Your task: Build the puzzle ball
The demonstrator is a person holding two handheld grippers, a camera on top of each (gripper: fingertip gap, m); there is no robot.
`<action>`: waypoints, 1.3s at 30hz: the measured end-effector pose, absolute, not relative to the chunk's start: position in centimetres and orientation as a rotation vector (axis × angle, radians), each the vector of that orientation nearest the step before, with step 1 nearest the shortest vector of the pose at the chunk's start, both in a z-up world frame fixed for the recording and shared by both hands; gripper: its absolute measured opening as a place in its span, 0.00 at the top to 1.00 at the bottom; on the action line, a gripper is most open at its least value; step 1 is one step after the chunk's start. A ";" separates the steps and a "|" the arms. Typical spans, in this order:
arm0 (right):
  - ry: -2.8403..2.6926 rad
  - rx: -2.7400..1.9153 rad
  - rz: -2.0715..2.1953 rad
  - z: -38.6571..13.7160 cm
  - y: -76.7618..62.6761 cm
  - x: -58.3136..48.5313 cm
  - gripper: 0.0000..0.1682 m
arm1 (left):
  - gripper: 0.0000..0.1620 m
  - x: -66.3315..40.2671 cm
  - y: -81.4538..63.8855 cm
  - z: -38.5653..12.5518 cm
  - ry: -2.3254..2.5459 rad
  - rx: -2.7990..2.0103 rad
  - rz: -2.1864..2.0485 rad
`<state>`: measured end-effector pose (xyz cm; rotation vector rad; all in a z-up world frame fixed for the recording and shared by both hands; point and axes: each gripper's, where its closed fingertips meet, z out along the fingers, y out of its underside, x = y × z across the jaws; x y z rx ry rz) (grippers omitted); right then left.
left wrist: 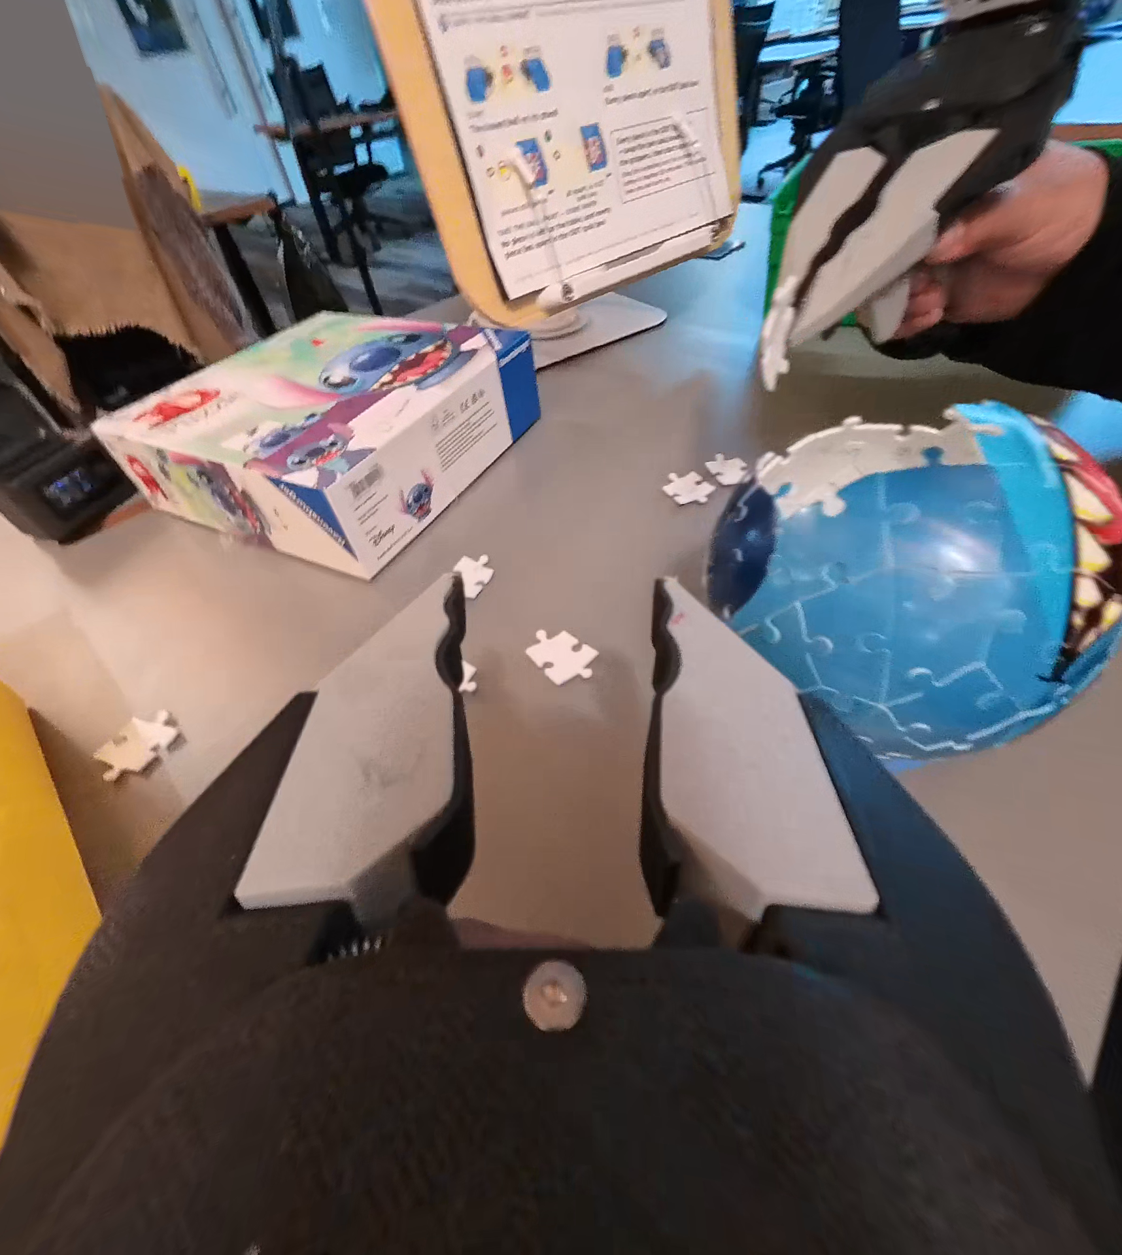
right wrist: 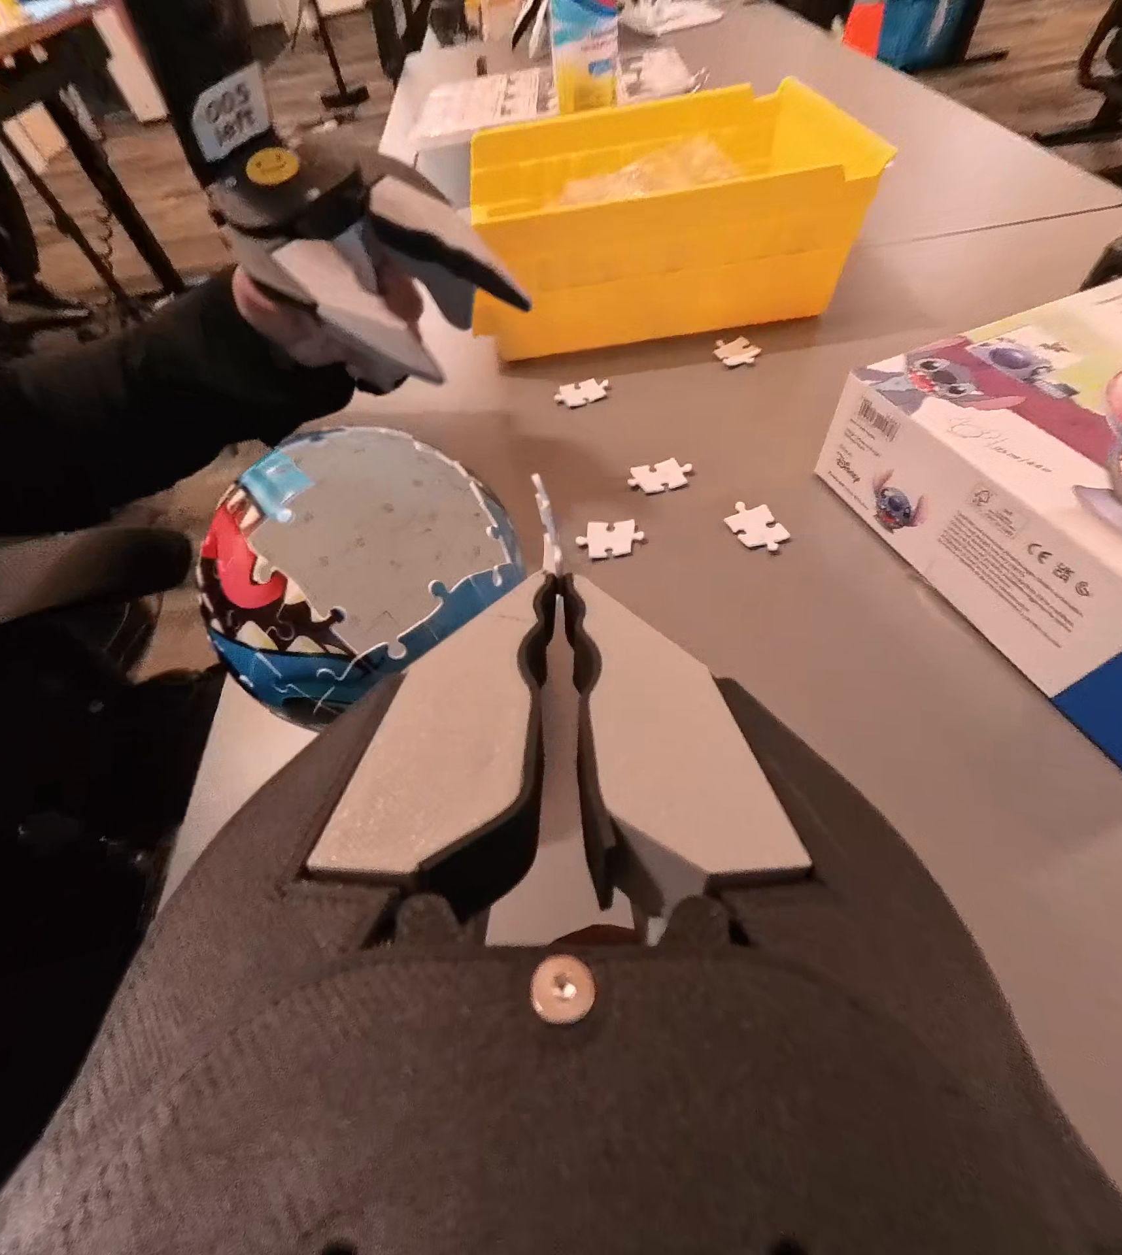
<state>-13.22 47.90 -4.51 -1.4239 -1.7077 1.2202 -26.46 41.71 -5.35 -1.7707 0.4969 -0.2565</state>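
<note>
Left gripper (left wrist: pixel 555 597) hangs low over the table (left wrist: pixel 579 434), jaws set wide and nothing between them; a loose piece (left wrist: pixel 562 656) lies on the table just ahead of the gap, white side up. Right gripper (right wrist: pixel 558 577) is closed on a single piece (right wrist: pixel 548 523), pinched edge-on at the tips and held clear of the table; the left view shows that same piece dangling above and beside the ball. The ball (left wrist: pixel 918 591) rests on the table between the two grippers, touching neither; it is a partial shell, roughly half built, blue outside with a toothed mouth pattern, its open rim jagged and the pale inner face showing in the right view (right wrist: pixel 368 543). Beyond it, further loose pieces (right wrist: pixel 660 475) are scattered on the table, well apart from the ball; I count about five lying unplaced in the right view, though that would not close the shell, so more may be elsewhere; I cannot tell. Farther off stand the box (left wrist: pixel 354 434), a yellow bin (right wrist: pixel 667 224) and a stand with an instruction sheet (left wrist: pixel 585 149). Assessment: assembly is partway; the held piece is not yet seated, and the upper portion of the ball remains to be built.
</note>
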 end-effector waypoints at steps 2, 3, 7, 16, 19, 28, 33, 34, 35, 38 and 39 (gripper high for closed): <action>-1.786 -1.431 1.221 -4.7 47.6 -13.4 1.00 | 0.68 -26.4 42.1 -5.4 0.482 -1.816 -0.312; -1.824 -1.438 1.228 -4.6 47.5 -13.3 1.00 | 0.72 -26.4 42.4 -5.0 0.475 -1.825 -0.309; -1.906 -1.461 1.275 -3.7 47.8 -13.3 1.00 | 0.84 -22.9 43.6 -2.1 0.609 -1.807 -0.384; -1.970 -1.485 1.414 -3.8 46.4 -13.8 1.00 | 0.84 -14.9 46.9 -2.5 0.873 -1.892 -0.473; -1.969 -1.502 1.412 -4.5 46.2 -14.2 1.00 | 0.92 -14.2 46.8 -3.2 0.905 -1.914 -0.484; -1.852 -1.431 1.426 -3.2 47.3 -15.0 1.00 | 0.88 -15.6 47.3 -2.8 0.867 -1.933 -0.498; -1.785 -1.376 1.514 -2.4 46.8 -15.3 1.00 | 1.00 -15.3 46.9 -1.8 0.849 -1.859 -0.553; -1.788 -1.382 1.530 -2.7 46.6 -15.4 1.00 | 1.00 -15.4 46.9 -1.8 0.853 -1.856 -0.545; -1.789 -1.395 1.551 -3.0 46.4 -15.5 1.00 | 1.00 -15.4 46.8 -1.9 0.870 -1.865 -0.537; -1.849 -1.439 1.480 -4.5 46.3 -15.5 1.00 | 1.00 -15.8 46.7 -2.8 0.938 -1.934 -0.449; -1.873 -1.426 1.426 -4.7 46.5 -15.3 0.99 | 1.00 -16.1 46.7 -3.1 0.967 -1.957 -0.395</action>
